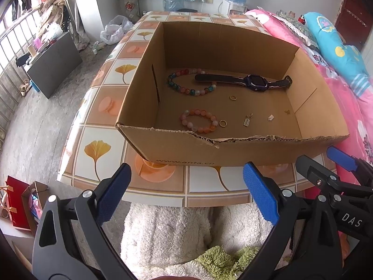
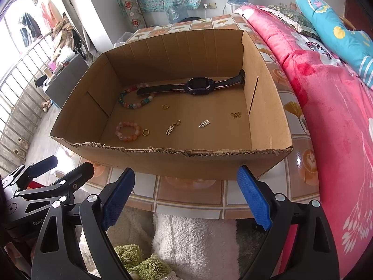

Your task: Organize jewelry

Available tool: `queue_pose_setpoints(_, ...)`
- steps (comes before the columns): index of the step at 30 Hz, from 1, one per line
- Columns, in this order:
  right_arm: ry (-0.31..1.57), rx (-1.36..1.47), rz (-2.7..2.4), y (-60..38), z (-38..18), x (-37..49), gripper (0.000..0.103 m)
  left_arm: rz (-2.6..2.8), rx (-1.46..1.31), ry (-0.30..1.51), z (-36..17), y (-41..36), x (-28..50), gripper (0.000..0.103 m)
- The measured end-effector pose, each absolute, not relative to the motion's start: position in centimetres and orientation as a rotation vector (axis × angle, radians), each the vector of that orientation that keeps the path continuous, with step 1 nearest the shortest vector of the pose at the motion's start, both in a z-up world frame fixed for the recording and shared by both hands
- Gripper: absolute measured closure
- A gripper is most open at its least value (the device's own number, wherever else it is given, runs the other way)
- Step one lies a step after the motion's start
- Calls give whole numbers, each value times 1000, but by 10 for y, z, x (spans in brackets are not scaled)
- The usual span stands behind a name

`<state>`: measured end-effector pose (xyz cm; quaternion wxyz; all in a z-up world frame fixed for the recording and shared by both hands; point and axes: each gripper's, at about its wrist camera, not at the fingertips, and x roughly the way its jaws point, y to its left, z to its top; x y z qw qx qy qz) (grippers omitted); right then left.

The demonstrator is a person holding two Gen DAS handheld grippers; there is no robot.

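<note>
Jewelry in cardboard box (image 1: 244,156), bead bracelets (image 1: 198,121), dark watch (image 1: 255,82), sm gold pcs

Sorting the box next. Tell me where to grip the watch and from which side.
Grip the watch across its strap just beside the case, from straight above. It lies flat on the box floor, one end over the multicolored bracelet; tall walls likely block sideways approaches.

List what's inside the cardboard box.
Cardboard box: purple watch, multicolour bead bracelet, pink-orange bead bracelet, two gold rings, three small charms. The watch strap covers part of the multicolour bracelet.
</note>
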<state>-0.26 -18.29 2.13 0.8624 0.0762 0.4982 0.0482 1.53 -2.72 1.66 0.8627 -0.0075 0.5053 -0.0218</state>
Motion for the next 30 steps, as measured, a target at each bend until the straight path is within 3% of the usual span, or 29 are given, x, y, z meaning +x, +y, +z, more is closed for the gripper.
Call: queue_pose_setpoints(30,1066,150,95,-183,16,-1,16,-45,-11,1077,11,-26,18,10)
